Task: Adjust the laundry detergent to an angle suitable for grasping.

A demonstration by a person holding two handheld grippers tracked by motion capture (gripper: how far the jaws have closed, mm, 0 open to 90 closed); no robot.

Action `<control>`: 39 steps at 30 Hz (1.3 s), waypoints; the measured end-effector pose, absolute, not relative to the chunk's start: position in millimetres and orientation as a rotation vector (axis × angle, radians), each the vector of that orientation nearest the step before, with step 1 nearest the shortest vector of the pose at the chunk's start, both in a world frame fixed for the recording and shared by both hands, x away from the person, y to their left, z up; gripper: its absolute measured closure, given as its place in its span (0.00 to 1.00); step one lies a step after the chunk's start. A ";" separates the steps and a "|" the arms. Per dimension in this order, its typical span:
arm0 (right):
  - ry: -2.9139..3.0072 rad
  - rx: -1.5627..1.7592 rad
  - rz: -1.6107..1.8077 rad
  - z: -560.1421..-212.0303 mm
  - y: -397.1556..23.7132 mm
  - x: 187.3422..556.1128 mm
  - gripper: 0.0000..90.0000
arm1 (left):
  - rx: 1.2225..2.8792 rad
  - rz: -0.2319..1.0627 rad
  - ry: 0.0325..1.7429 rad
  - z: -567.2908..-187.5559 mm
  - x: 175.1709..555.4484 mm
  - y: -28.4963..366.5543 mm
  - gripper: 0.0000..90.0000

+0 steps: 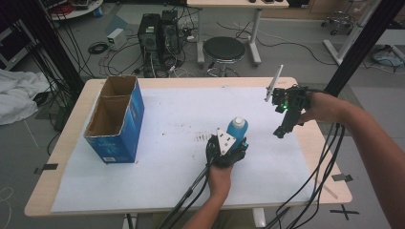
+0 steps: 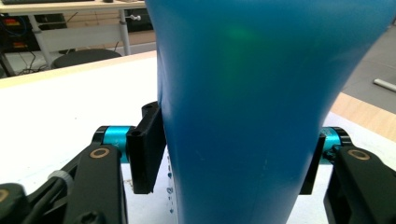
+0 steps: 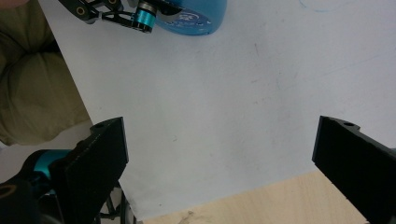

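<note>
White sheet (image 1: 167,157) covers table (image 1: 62,143); blue carton (image 1: 122,129) stands at left. Blue bottle (image 1: 237,130) upright mid-sheet, left gripper (image 1: 229,143) jaws clamped on its sides. Right gripper (image 1: 281,131) hovers beside it, jaws wide, empty.

An open blue cardboard box (image 1: 116,121) stands on the white sheet (image 1: 167,119).

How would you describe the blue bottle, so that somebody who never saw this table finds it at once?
Start from the white sheet that covers the wooden table. A blue open-topped cardboard box stands at its left side; the blue bottle stands upright right of the middle, between the jaws of the left gripper. Unlike the box, it is round, glossy plastic with a pale cap.
</note>
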State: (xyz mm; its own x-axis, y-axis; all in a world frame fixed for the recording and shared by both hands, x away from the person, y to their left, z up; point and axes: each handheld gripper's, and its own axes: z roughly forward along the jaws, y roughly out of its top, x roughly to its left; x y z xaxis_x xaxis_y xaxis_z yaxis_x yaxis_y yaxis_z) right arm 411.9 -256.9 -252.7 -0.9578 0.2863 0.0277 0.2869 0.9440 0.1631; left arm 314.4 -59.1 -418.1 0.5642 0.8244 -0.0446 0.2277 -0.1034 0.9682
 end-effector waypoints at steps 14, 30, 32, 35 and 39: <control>-3.090 -0.463 -0.257 -253.7 -258.1 411.5 0.03 | 1.629 0.639 0.920 -415.1 315.3 -56.1 0.48; -3.090 -0.466 -0.269 -252.4 -258.0 410.3 0.03 | 1.661 0.493 0.723 -381.1 332.8 -20.7 0.49; -3.089 -0.463 -0.267 -252.3 -258.1 409.8 0.03 | 1.687 0.472 0.662 -372.1 338.1 -14.6 0.49; -3.087 -0.473 -0.271 -251.6 -258.2 409.1 0.03 | 1.713 0.444 0.591 -361.0 344.8 -6.1 0.49; -3.088 -0.466 -0.274 -252.2 -258.5 409.1 0.03 | 1.721 0.377 0.528 -352.1 354.0 8.4 0.49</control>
State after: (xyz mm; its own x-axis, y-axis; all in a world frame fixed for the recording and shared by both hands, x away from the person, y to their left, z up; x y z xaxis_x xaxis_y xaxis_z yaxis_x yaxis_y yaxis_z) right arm 409.1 -258.5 -252.2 -0.9558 0.2922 0.0322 0.2933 0.9405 0.1713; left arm 354.0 8.4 -352.1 0.8425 0.5376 -0.0346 0.1427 -0.1607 0.9766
